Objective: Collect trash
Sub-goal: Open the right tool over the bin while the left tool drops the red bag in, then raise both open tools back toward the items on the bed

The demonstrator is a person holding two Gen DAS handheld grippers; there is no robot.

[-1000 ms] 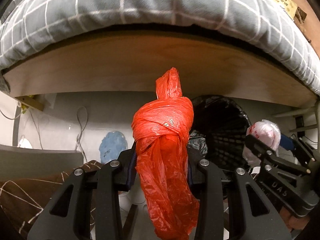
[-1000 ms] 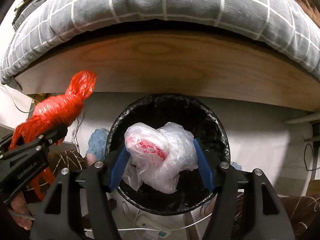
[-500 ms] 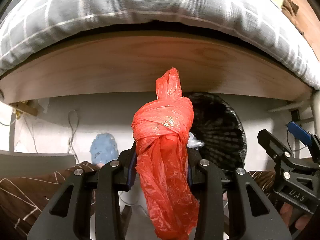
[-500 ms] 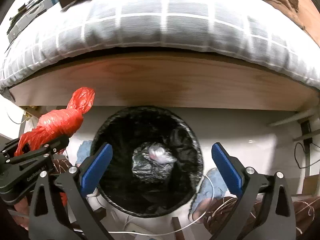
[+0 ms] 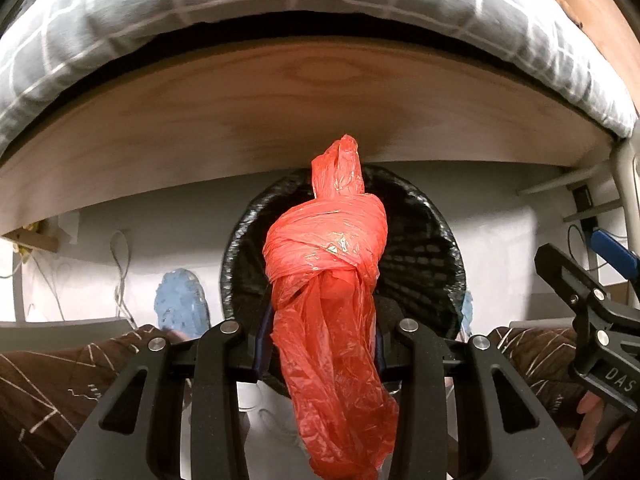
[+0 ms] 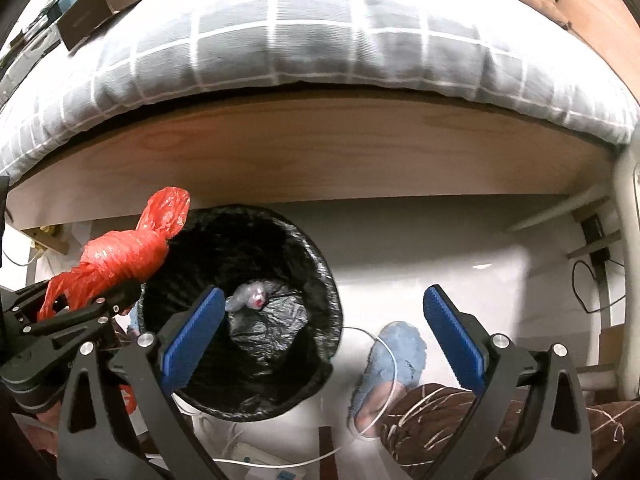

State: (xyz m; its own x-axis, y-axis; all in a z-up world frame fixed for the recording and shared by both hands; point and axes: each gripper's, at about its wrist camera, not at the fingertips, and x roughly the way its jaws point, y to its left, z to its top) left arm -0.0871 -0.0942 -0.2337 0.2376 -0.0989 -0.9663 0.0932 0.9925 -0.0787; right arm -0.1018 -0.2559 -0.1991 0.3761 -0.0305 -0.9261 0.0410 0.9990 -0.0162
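My left gripper (image 5: 320,344) is shut on a knotted red plastic bag (image 5: 326,256) and holds it in front of the mouth of a black-lined bin (image 5: 436,248). In the right wrist view the red bag (image 6: 120,256) hangs at the bin's left rim. The bin (image 6: 320,280) holds a white plastic bag (image 6: 252,298) lying at its bottom. My right gripper (image 6: 320,336) is open and empty, to the right of the bin's mouth; it also shows at the right edge of the left wrist view (image 5: 592,320).
A wooden bed frame (image 6: 320,152) with a grey checked mattress (image 6: 320,40) overhangs the bin. Blue slippers (image 6: 388,364) on feet and brown trouser legs (image 5: 60,392) are near the bin. White cables (image 6: 360,440) and a power strip lie on the floor.
My right gripper opened and dropped the white bag into the bin, then shifted right. My left gripper moved right with the red bag, to in front of the bin's mouth.
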